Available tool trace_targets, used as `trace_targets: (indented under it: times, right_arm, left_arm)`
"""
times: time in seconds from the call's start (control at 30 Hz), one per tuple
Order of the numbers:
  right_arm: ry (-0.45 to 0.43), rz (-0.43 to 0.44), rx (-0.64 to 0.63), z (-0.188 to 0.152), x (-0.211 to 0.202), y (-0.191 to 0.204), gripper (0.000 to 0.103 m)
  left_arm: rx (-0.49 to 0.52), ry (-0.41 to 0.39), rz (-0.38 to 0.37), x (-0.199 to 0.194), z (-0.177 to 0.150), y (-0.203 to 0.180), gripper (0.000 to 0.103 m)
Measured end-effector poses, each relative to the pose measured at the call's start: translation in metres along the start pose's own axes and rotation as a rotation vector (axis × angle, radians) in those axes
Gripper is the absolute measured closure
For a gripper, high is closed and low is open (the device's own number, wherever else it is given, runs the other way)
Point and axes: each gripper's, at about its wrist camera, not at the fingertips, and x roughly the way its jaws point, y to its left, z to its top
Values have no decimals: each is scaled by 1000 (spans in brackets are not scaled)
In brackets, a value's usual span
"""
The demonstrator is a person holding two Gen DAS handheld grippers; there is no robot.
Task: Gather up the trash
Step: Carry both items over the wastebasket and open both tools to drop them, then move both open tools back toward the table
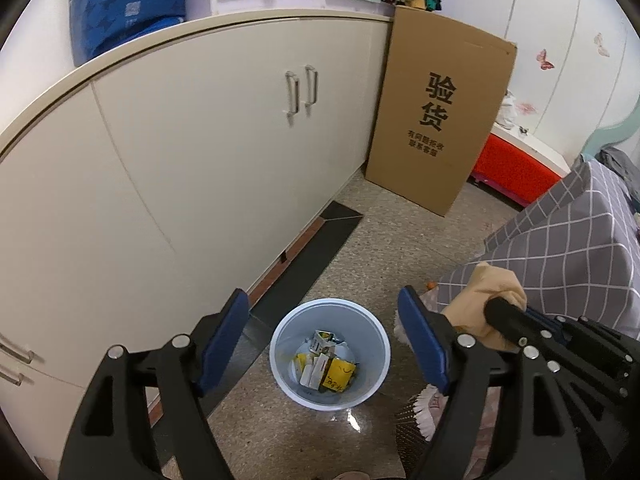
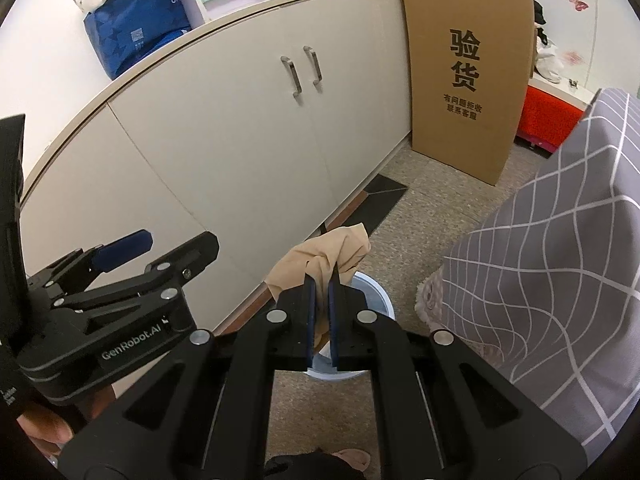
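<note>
Right tool [image 2: 322, 280] clamped on a tan cloth [image 2: 324, 256] above the bin [image 1: 330, 354]; left tool [image 1: 326, 344] stands apart, holding nothing.

In the left wrist view the left tool's blue pads [image 1: 224, 344] frame the pale blue bin on the speckled floor [image 1: 384, 248], with yellow and white wrappers [image 1: 326, 368] lying at its bottom. The right tool comes in at 3 o'clock, the cloth bunched at its tip just beside the bin's rim. From the bin, white cabinet doors [image 1: 200, 152] run from 9 to 12 o'clock, a tall cardboard box [image 1: 440, 112] leans at 1 o'clock, and a grey checked bed cover [image 1: 568, 236] hangs at 3 o'clock.
</note>
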Motion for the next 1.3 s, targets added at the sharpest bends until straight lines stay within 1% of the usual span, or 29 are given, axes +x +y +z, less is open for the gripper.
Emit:
trace_targets:
  times: [0.17,0.3,0.37,0.43,0.47,0.5,0.53,0.57,0.6,0.8,0.9,1.0,1.1,1.2,1.3]
  right_arm:
    - [0,17,-6,7,9,9,97]
    - [-12,45,-1,14,19,17,97]
    - [-13,34,-7,17,24,19,96]
    - [-7,38,-10,18,29,21,92]
    - [-5,34,-8,18,30,20,79]
    - [-2,37,2,18,31,19,55]
    - [-1,44,13,18,32,18,43]
    - [-8,42,18,18,32,16,40]
    - [-12,28,11,17,31,16,41]
    - [-12,9,14,12,19,12,40]
    - [-22,-4,22,12,7,9,40]
    - [-51,-5,23,15,-12,7,40]
    - [-94,21,34,19,-38,3,40]
    - [-156,36,39,24,-70,-3,40]
    - [-221,27,48,28,-103,-16,39]
  left_arm:
    - [-49,10,41,1,0,19,26]
    - [-125,10,85,0,0,43,25]
    - [-138,10,97,1,-1,49,24]
    - [-135,16,111,1,-2,52,24]
    - [-133,19,114,2,-3,54,24]
    - [-134,21,114,1,-4,55,24]
    - [-136,22,111,1,-4,55,24]
    - [-137,22,106,1,-4,56,24]
    - [-137,20,104,0,-4,55,24]
    - [-126,12,95,-6,-2,48,24]
    - [-119,0,84,-15,-1,42,24]
    - [-116,-23,63,-29,2,33,24]
    - [-110,-46,35,-42,6,23,24]
    - [-95,-85,8,-62,10,7,24]
    - [-62,-128,-25,-83,15,-17,22]
